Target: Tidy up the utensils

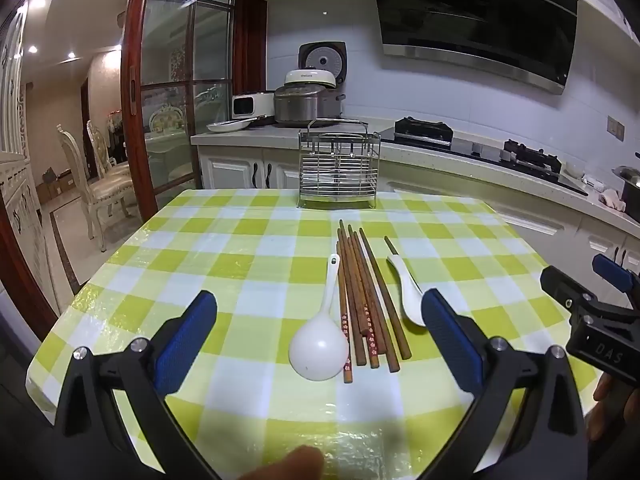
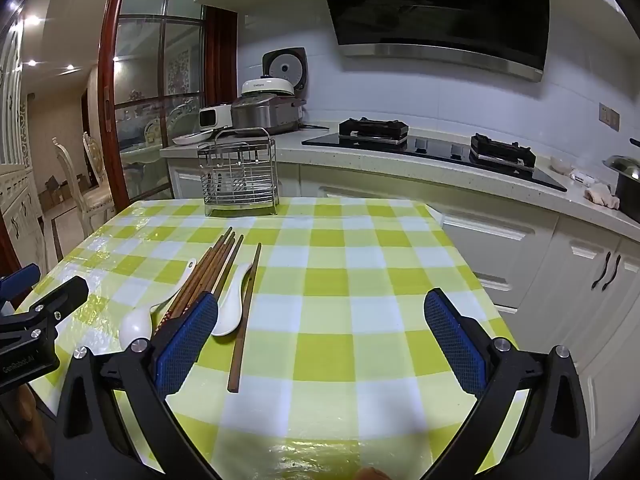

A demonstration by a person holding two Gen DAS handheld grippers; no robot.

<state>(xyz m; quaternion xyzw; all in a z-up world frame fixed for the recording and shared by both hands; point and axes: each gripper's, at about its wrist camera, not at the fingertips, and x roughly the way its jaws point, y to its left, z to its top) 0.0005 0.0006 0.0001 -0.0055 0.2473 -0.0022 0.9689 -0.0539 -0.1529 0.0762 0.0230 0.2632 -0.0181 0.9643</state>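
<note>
Several brown chopsticks [image 1: 362, 300] lie in a bundle on the green-checked tablecloth [image 1: 240, 248]. A large white ladle-like spoon [image 1: 320, 344] rests bowl-down on their left, and a smaller white soup spoon [image 1: 408, 292] lies to their right. A wire utensil rack [image 1: 338, 164] stands empty at the table's far edge. My left gripper [image 1: 320, 344] hovers open above the near table, the large spoon and chopsticks showing between its fingers. My right gripper [image 2: 320, 340] is open over bare cloth, right of the chopsticks [image 2: 208, 276], small spoon [image 2: 230, 304], large spoon [image 2: 138, 324] and one separate chopstick [image 2: 244, 320]. The rack [image 2: 239, 174] stands beyond.
A kitchen counter [image 2: 400, 160] with a gas hob [image 2: 436, 144] runs behind and along the right. Rice cookers and a pan [image 1: 308, 100] sit at its left end. Chairs [image 1: 96, 184] stand past the table's left side. A fingertip [image 1: 292, 464] shows at the bottom edge.
</note>
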